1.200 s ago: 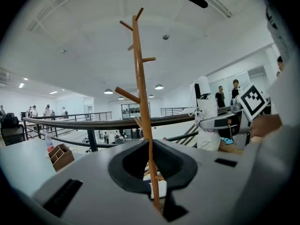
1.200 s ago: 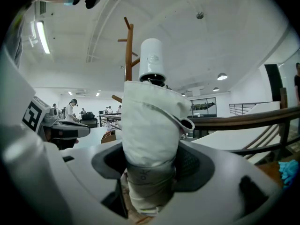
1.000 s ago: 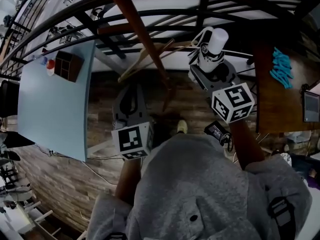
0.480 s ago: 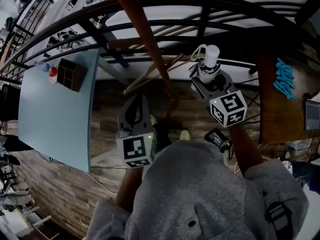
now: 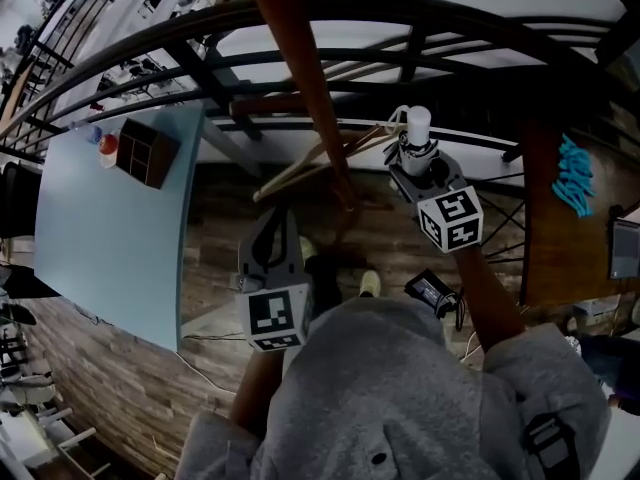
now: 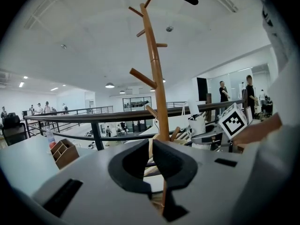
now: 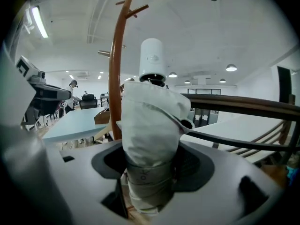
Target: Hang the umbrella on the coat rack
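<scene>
- Umbrella (image 7: 150, 125), folded and in its pale sleeve, stands upright between the jaws of the right gripper (image 7: 150, 172), which are clamped on its lower body. Its white cap points up and away from the person.
- Left gripper (image 6: 151, 165) is lower and to the left. Its jaws are drawn nearly together with only a slit between them, and nothing is held there.
- Coat rack (image 6: 157, 93) rises just beyond both grippers. In the right gripper view its brown pole stands just left of the umbrella, apart from it.
- In the head view, what looks like a thin loop (image 5: 394, 118) sits beside the cap. I cannot tell whether it hangs free.
- Pegs (image 6: 142, 78) are short and angled upward, so a loop that misses one would likely slide off. A knock from the umbrella could rock the pole.
- With only one gripper holding it, the smooth sleeve may slip through the jaws when tilted.
- Dark railing (image 5: 420, 18) runs close behind the rack, so a dropped umbrella might fall past it.
- Blue table (image 5: 100, 228) lies well off to the left.
</scene>
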The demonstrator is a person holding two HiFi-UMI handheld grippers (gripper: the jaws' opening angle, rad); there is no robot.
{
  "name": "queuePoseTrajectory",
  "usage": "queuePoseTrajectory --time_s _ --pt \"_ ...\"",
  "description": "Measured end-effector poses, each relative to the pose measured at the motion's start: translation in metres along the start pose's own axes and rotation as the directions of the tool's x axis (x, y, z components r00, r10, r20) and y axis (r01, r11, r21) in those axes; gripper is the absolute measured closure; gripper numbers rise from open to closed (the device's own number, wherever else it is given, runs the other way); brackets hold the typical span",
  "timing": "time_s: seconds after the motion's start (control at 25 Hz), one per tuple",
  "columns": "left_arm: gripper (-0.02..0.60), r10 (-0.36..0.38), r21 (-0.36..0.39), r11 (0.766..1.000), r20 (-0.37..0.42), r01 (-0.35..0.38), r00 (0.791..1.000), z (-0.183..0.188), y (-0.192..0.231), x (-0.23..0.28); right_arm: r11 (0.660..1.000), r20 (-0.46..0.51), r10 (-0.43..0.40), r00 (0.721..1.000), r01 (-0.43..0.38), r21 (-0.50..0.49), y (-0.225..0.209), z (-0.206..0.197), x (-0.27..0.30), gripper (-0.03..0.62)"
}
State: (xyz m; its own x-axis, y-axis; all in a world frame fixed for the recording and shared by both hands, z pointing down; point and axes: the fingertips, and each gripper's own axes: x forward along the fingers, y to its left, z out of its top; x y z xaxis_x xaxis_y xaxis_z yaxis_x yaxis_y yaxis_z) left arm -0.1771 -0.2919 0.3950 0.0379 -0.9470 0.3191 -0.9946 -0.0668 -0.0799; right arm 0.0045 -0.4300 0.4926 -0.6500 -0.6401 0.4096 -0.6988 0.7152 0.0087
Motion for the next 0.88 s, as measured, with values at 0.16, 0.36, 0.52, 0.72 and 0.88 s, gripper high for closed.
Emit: queuePoseTrajectory --time_s 0.16,0.36,0.52,0.72,0.88 --pt "0.546 0.014 -0.004 1.000 -0.011 -0.014 1.000 -0.005 0.006 -0.001 1.000 -0.013 0.016 1.000 -0.016 -0.010 0.005 -0.004 0.011 0.313" --pt "0.546 0.028 -0.002 1.000 -0.018 -0.028 0.999 -0.006 0.011 -0.003 0.999 -0.014 0.048 0.999 -0.048 -0.021 0.018 -0.003 0.019 0.313" --pt "0.546 0.031 -0.003 1.000 -0.017 -0.031 0.999 -0.005 0.012 -0.001 0.997 -0.021 0.079 0.997 -0.080 -0.025 0.025 -0.006 0.017 0.313" --pt "0.546 0.021 -0.003 1.000 -0.024 -0.021 0.999 -0.007 0.009 0.000 0.987 -0.040 0.151 0.988 -0.153 -0.057 0.041 -0.013 0.013 0.313" --pt "0.546 0.022 -0.008 1.000 -0.022 -0.022 1.000 -0.007 0.010 0.000 0.972 -0.063 0.219 0.974 -0.224 -0.077 0.055 -0.024 0.008 0.313"
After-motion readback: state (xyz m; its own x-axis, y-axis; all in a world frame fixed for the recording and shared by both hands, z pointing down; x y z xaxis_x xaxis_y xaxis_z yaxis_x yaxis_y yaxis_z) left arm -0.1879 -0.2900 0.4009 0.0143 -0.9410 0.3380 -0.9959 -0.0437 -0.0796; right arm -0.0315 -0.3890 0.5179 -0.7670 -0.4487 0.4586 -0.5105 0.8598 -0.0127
